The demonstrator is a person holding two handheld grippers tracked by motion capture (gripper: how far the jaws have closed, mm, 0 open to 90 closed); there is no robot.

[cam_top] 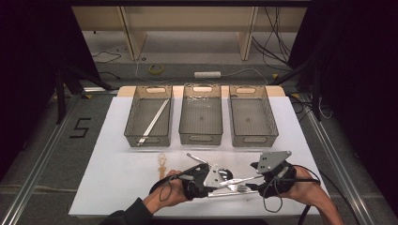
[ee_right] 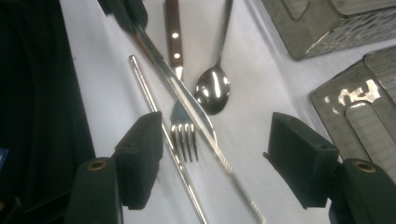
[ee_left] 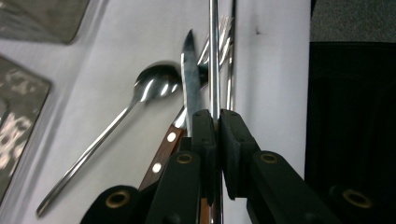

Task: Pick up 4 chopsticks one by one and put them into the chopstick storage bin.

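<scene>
Left claw (ee_left: pixel 218 122) clamps the metal chopstick (ee_left: pixel 214 56), its long axis running toward twelve o'clock; we see the right claw (ee_right: pixel 212 161) gaping wide, unladen, beyond its tip.

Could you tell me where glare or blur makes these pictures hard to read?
High view: dark surroundings, cutlery small. Left gripper view: glare on the spoon, jaws blurred close on a metal rod. Right gripper view: spoon bowl glints, knife tip blurred.
</scene>
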